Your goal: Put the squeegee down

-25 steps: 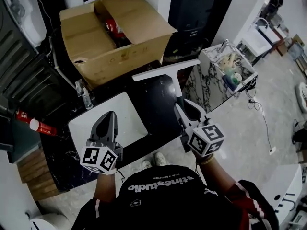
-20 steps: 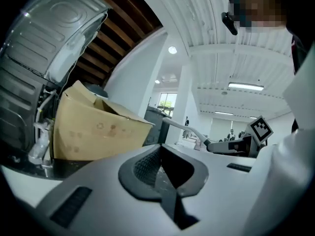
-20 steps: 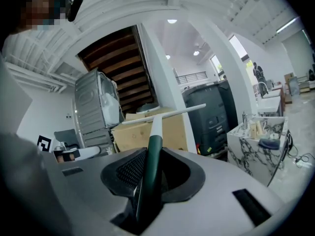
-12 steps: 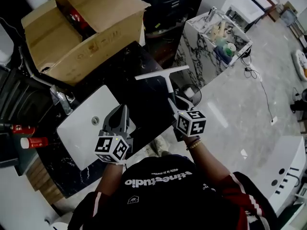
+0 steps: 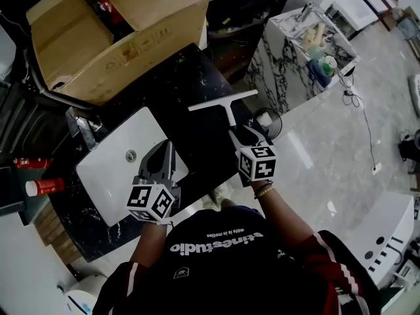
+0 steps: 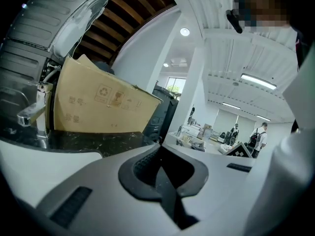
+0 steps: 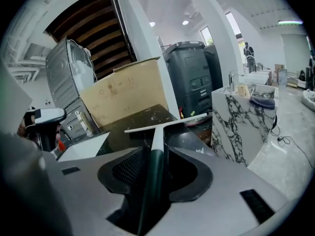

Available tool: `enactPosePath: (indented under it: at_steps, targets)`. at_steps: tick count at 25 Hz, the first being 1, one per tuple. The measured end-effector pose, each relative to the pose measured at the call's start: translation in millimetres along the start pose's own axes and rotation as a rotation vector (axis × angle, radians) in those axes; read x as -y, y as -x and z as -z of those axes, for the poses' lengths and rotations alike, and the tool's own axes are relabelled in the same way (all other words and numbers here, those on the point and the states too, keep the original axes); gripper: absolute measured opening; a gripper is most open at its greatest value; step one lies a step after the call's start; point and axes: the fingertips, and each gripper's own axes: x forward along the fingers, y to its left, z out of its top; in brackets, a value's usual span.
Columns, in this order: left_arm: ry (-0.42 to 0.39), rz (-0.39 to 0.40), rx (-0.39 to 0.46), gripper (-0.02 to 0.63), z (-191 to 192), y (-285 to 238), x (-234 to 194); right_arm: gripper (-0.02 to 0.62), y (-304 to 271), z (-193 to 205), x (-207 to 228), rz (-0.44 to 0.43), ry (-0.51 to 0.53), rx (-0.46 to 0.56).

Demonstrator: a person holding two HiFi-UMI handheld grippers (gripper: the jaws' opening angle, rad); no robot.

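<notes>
The squeegee [image 5: 225, 107] lies over the right end of the black stone desk [image 5: 172, 77], its white blade crosswise and its handle running back into the right gripper [image 5: 240, 136]. That gripper's fingers [image 7: 189, 168] are opening: the dark handle sits between them with a sliver of gap showing at either side, so they flank it rather than clamp it. Whether the blade rests flat on the desk or sits a touch above it cannot be told. The left gripper [image 5: 164, 153] hangs over the white sink [image 5: 115, 172] set into the desk, its fingers [image 6: 142, 163] closed together with nothing between them. A metal faucet [image 5: 83, 129] stands at the sink's far corner. Behind the squeegee, a large open cardboard box [image 5: 108, 35] takes up the back of the desk, well apart from the blade. To the right, off the end of the desk, stands a marble-patterned cabinet [image 5: 282, 71] with small items on top, and in the right gripper view a dark bin [image 7: 189, 77] rises behind it. A red bottle [image 5: 41, 188] lies at the desk's left edge, near the sink. Nothing lies on the black surface just around the blade.
</notes>
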Motion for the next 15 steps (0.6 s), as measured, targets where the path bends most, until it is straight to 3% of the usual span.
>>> enactPosePath:
  at_steps: [5, 9, 12, 15]
  targets:
    - [-0.006, -0.038, 0.053, 0.015, -21.5, 12.0, -8.9, 0.199, 4.3, -21.2, 4.8, -0.003, 0.026, 0.032]
    - [-0.022, -0.1, 0.142, 0.015, -58.6, 38.3, -23.6, 0.198, 24.7, -79.2, -22.6, -0.049, 0.132, 0.151]
    - [-0.046, -0.161, 0.214, 0.015, -92.7, 72.5, -38.7, 0.181, 53.0, -135.0, -75.2, -0.152, 0.226, 0.286]
    - [-0.109, -0.233, 0.279, 0.014, -123.8, 109.5, -56.3, 0.129, 74.1, -182.9, -147.1, -0.342, 0.292, 0.428]
